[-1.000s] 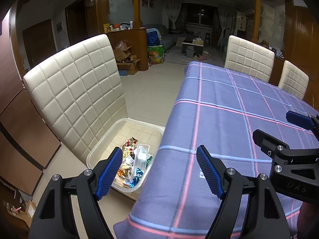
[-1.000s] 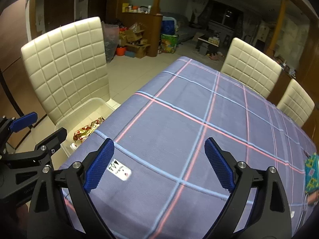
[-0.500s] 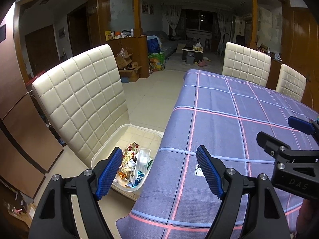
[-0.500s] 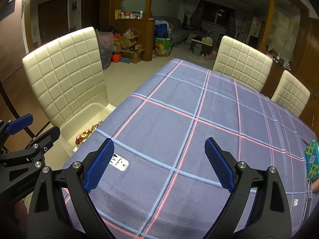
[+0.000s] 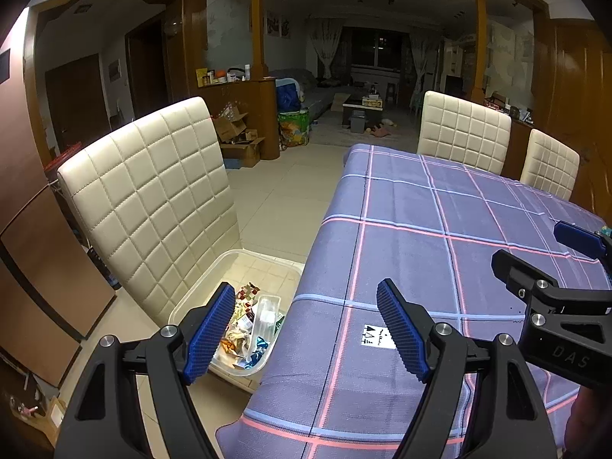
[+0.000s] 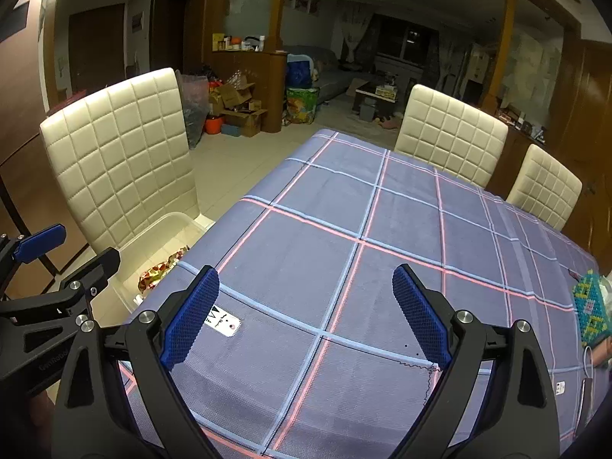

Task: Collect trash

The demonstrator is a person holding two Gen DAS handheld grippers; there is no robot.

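A clear plastic bin (image 5: 199, 290) sits on the cream chair seat left of the table and holds several wrappers (image 5: 244, 329) and a clear container. It also shows in the right wrist view (image 6: 153, 241). A small white label (image 5: 376, 336) lies on the purple plaid tablecloth (image 5: 440, 237) near the front left corner; it also shows in the right wrist view (image 6: 225, 323). My left gripper (image 5: 306, 329) is open and empty above the table edge and bin. My right gripper (image 6: 306, 313) is open and empty above the cloth.
A cream quilted chair (image 5: 153, 191) stands left of the table and two more (image 5: 463, 137) at the far side. A beaded green-blue item (image 6: 591, 310) and a cable lie at the table's right edge. Boxes and bags clutter the floor beyond.
Both grippers have pulled back and up from the table, so more of the cloth and the white label show. Both stay open.
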